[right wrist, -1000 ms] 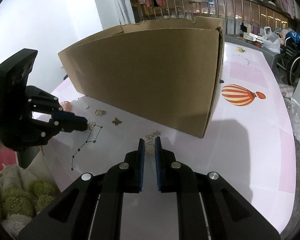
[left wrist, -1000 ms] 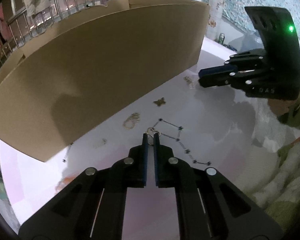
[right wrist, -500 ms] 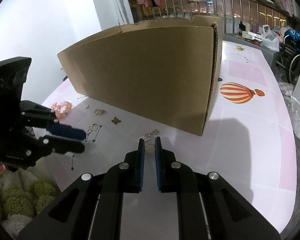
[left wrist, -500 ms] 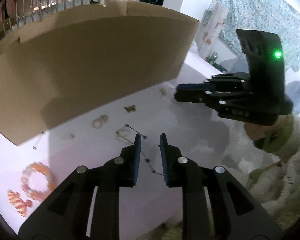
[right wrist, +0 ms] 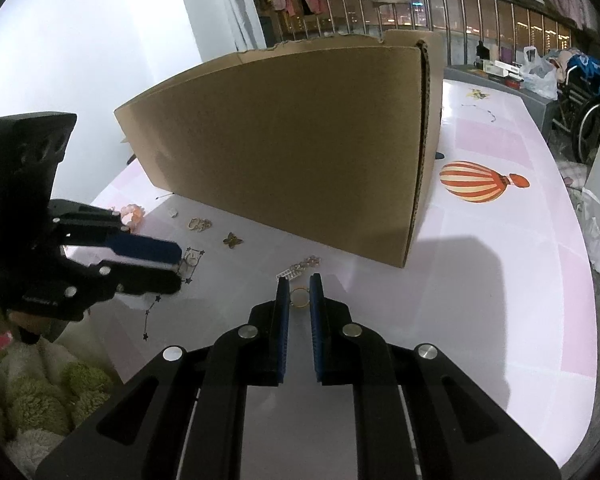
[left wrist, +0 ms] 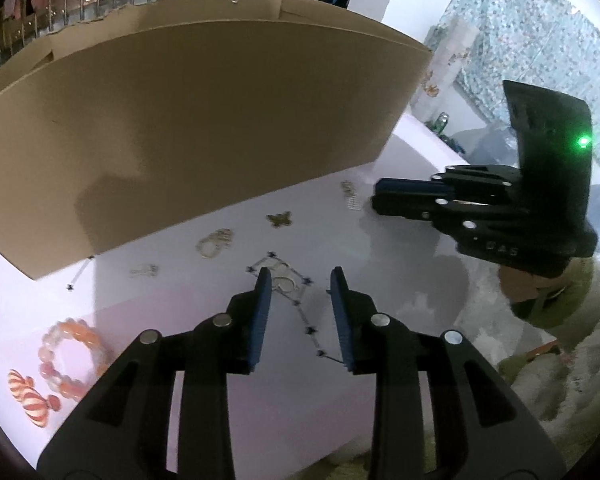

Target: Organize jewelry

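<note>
Since a second ago the left tool (left wrist: pixel 298 276) has let go of the small gold earring (left wrist: pixel 283 282) it was pinching; its jaws are opening, and the earring now lies on the desk (left wrist: pixel 400 280) just beyond and between the blue fingertips (left wrist: pixel 264 280), touched by neither. That earring rests inside the angular loop of a printed star pattern (left wrist: pixel 296 300) on the desk surface. Ahead and to the left of the left tool lie a gold looped piece (left wrist: pixel 215 242) and a smaller pale piece (left wrist: pixel 144 270), with a butterfly charm (left wrist: pixel 279 219) ahead of the tips, all near the foot of the big cardboard box (left wrist: pixel 188 128). Close to the tool's left side sits an orange bead bracelet (left wrist: pixel 70 356), beside a printed striped balloon (left wrist: pixel 30 398). The right tool (right wrist: pixel 299 280) has kept its place, its jaws pressed in on a thin gold ring (right wrist: pixel 299 296) held upright between the blue pads. Just past its tips a silvery dangling piece (right wrist: pixel 300 268) lies on the desk, near the box's corner. In the right wrist view the left tool shows at the left, hovering over the earring, a person's fuzzy green sleeve (right wrist: pixel 40 392) below it.
</note>
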Motion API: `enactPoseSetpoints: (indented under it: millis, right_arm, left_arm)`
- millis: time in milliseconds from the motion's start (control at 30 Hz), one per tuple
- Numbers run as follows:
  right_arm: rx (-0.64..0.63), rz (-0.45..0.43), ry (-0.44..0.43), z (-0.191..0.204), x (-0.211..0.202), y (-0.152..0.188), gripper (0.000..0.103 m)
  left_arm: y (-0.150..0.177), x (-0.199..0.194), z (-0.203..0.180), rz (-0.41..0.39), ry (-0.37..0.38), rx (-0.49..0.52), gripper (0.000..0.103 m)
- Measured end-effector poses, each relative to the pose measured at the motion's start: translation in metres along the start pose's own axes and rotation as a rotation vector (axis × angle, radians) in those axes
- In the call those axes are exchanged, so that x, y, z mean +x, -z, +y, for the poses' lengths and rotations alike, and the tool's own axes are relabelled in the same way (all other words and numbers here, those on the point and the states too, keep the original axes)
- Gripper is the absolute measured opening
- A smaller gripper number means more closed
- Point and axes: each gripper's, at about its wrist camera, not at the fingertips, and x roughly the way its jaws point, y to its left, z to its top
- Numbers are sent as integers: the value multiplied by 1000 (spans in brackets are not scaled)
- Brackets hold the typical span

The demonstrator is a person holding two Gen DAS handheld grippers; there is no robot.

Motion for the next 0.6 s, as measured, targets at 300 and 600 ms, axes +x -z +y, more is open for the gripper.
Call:
enactPoseSetpoints:
  millis: [300, 600]
  right_arm:
    - [1, -1, 1, 1, 0, 0, 10]
    - [8, -2, 2, 0, 0, 1, 10]
  left_arm:
    - [-5, 6, -8, -6, -31, 46, 29]
    - [-8, 12, -22, 17, -173, 117, 34]
